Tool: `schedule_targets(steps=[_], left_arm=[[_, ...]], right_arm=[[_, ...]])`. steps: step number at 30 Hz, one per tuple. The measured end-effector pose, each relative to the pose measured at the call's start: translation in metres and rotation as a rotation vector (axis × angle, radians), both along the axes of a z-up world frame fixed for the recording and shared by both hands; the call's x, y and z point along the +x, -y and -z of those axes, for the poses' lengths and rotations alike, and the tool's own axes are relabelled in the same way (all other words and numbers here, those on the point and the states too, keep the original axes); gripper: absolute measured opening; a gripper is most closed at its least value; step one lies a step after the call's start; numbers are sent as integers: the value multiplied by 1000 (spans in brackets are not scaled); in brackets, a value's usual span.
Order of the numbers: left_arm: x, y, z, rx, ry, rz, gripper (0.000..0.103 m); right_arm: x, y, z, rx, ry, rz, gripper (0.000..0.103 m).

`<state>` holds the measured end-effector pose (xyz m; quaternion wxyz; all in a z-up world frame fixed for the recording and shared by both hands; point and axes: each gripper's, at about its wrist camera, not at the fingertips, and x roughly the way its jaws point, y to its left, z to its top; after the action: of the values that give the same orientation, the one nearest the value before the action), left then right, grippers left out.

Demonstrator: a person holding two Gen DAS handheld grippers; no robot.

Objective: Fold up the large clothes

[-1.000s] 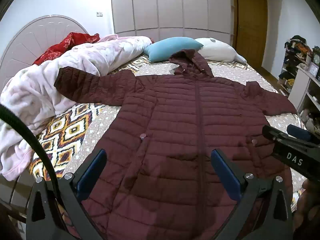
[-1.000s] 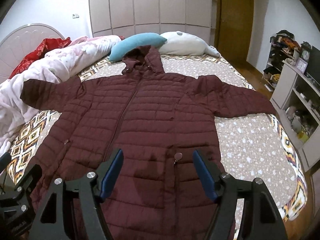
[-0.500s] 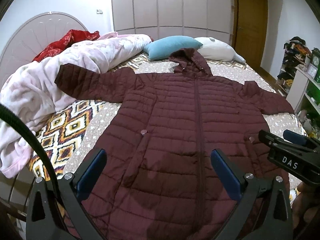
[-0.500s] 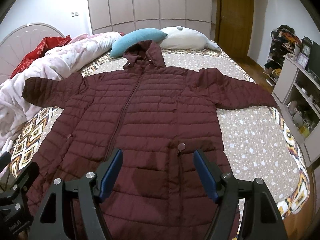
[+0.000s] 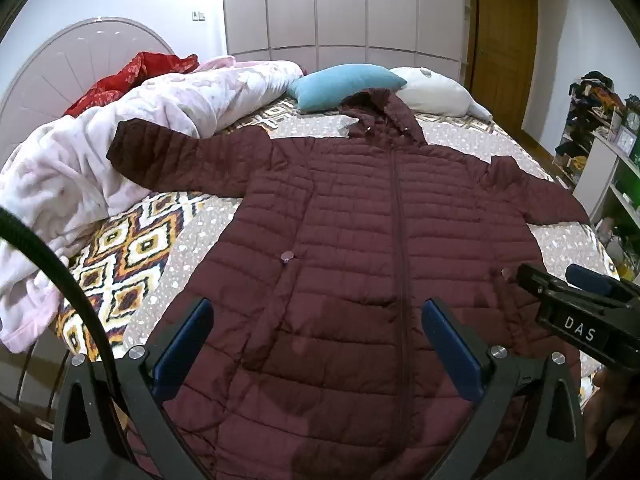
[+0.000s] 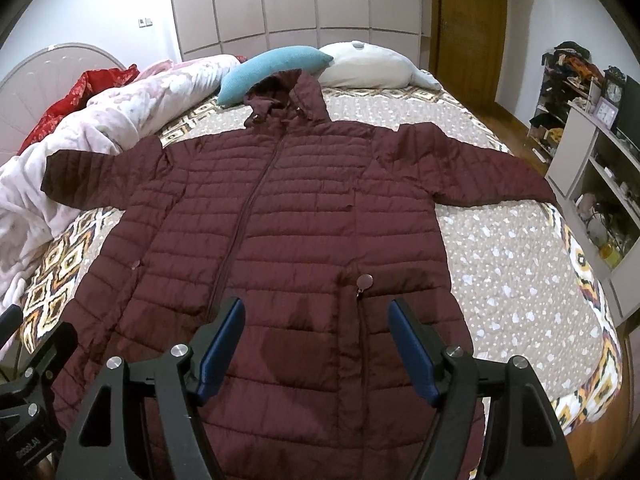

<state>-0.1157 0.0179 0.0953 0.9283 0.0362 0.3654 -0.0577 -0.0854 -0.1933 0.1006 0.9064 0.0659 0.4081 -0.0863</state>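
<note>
a bedroom with pale wardrobe doors [image 5: 340, 4] at the far wall and a bed [image 6: 520, 248] under a patterned cover. your jacket [image 6: 280, 220], dark red and quilted, lies flat and zipped on the bed, hood toward a blue pillow [image 5: 344, 84], sleeves spread left and right. a pink blanket [image 5: 120, 140] is heaped at the left, under the left cuff. your left tongs [image 5: 316, 344] and right tongs [image 6: 316, 344] both hover spread above the near hem, pinching nothing.

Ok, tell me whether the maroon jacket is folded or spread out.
Spread out. The maroon jacket lies front up on the bed, zipped, both sleeves stretched sideways, hood toward the pillows; no fold made yet.
</note>
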Motion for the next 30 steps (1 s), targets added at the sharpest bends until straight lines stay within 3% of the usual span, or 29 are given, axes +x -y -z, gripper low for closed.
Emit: schedule_targets(steps=[14,30], left_arm=[[1,0,6,31,-34,-9,103],[-2,-8,19,-7,-79,-8,103]], right_arm=[[0,-7,6,-29,-18,-6,79],[2,-13,20,-88,-67,10,79]])
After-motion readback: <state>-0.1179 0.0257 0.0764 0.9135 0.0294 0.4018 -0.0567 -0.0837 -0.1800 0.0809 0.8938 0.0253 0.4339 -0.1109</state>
